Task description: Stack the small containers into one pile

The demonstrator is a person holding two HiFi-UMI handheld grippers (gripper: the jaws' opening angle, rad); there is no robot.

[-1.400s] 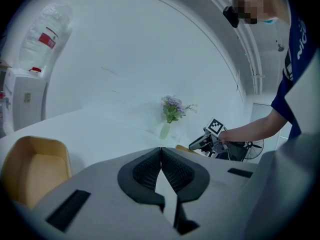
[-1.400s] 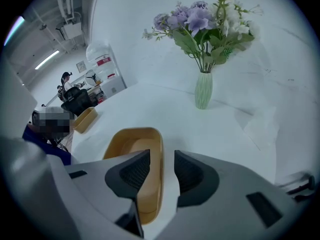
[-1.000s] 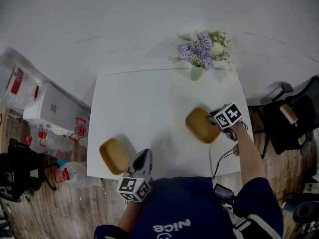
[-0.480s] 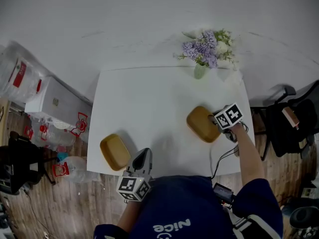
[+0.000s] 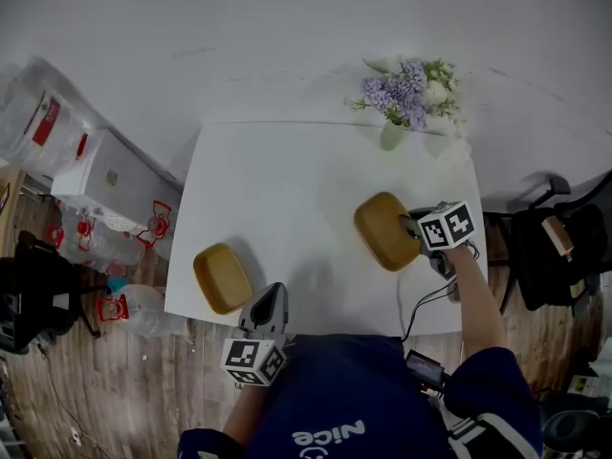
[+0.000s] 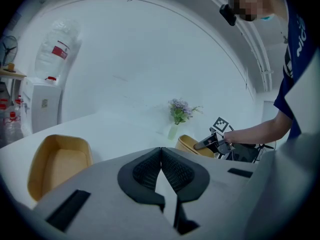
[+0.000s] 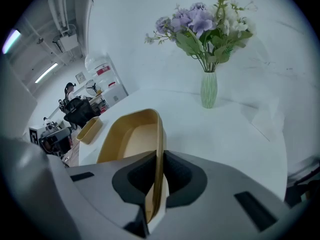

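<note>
Right tongs (image 5: 417,234): jaws just closed, now clamped on near wall of right container (image 5: 382,228) (tan, open-topped), at right side of bench (image 5: 287,180).
Left tongs (image 5: 272,299): clenched, empty, at bench front edge.
Left container (image 5: 222,277): on bench, front-left corner, well apart from right container.
Flower vase (image 5: 392,134): far edge.

- Head view: grip spot of right gripper (image 5: 418,238) on tan container (image 5: 382,229) is covered by its marker cube (image 5: 448,226).
- Near edge of counter (image 5: 287,199) is partly hidden by the person's torso (image 5: 354,400).
- Left gripper view: near corner of second container (image 6: 55,164) is blocked by left gripper (image 6: 161,156) body.
</note>
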